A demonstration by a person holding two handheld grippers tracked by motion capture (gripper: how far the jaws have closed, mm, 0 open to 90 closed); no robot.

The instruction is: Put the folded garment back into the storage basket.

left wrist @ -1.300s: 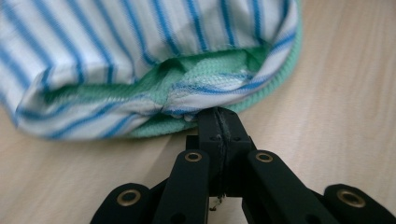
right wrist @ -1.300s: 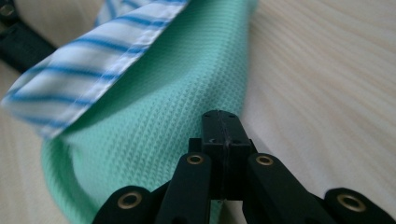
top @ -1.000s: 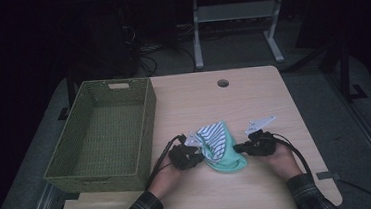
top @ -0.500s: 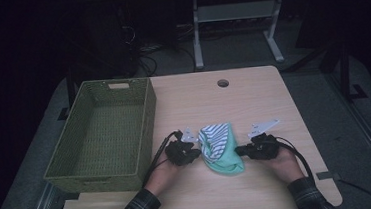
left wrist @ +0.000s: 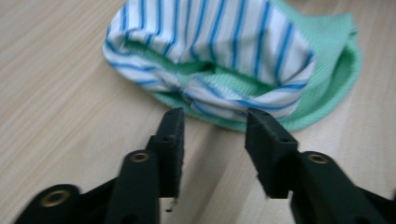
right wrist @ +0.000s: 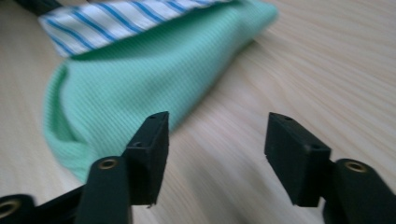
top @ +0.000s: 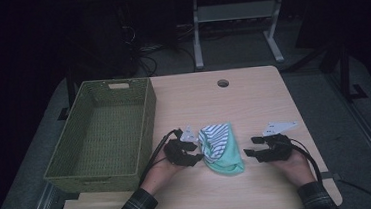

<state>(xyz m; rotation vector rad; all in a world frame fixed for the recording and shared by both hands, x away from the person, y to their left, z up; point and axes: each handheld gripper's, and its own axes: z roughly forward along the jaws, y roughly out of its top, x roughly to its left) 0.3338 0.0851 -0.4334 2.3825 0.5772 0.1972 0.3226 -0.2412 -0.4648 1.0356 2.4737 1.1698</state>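
Note:
A folded cloth, mint green with a blue-and-white striped part [top: 220, 147], lies on the wooden table [top: 253, 99] between both hands. My left gripper [top: 199, 151] sits at the cloth's left edge; its jaws have just been opening and stand open, the striped fold [left wrist: 210, 51] just beyond the tips with nothing between them [left wrist: 214, 125]. My right gripper [top: 249, 146] is a little to the right of the cloth; its jaws have just been opening and stand open over bare wood [right wrist: 217, 130], the green cloth [right wrist: 140, 79] beside the left jaw.
A green woven basket [top: 103, 133], with nothing in it, stands on the table's left side. A round cable hole [top: 223, 83] sits near the far edge. Bare wood extends behind and to the right of the cloth. A metal stand [top: 237, 25] is on the dark floor beyond.
Both grippers let go of the cloth and opened. The cloth now lies flat and folded on the table. The right gripper drew away to the right.

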